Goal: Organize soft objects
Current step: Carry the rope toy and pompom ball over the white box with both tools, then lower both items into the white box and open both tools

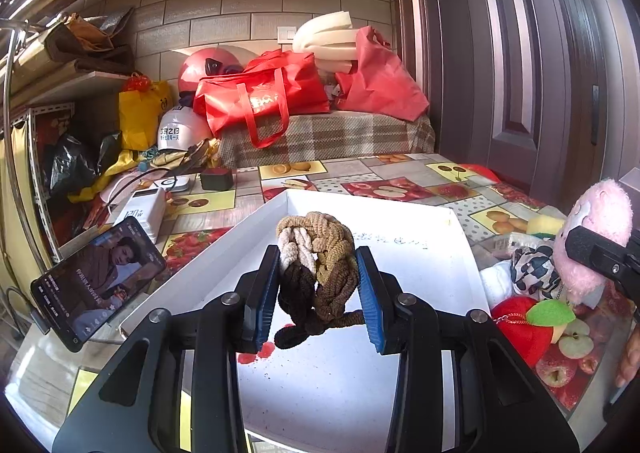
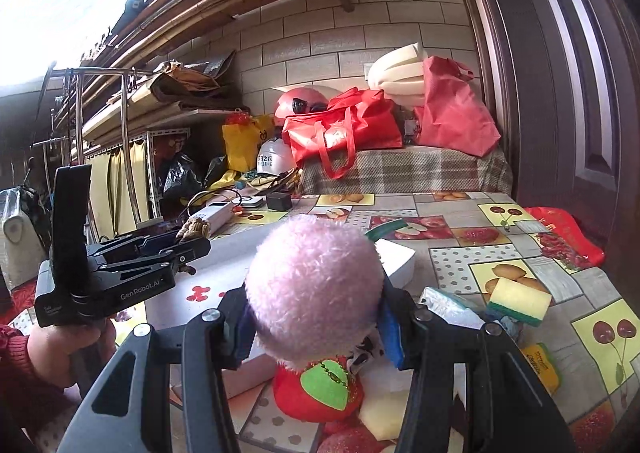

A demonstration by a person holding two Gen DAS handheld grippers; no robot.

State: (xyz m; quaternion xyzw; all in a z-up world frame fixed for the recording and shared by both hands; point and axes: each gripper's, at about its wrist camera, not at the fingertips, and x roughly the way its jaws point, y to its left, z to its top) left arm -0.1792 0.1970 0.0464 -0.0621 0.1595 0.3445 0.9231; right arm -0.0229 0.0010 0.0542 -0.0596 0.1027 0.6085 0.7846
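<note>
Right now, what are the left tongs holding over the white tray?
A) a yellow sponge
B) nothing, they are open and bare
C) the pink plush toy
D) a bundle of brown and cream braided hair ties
D: the left tongs are clamped on the bundle of brown and cream braided hair ties above the white tray, while the pink plush toy sits in the right tongs.

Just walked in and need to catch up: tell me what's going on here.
A person is sorting soft things with two handheld grippers. The left gripper holds a bundle of hair ties above the white tray. The right gripper is clamped on a pink plush toy beside the tray, over a red plush apple.
</note>
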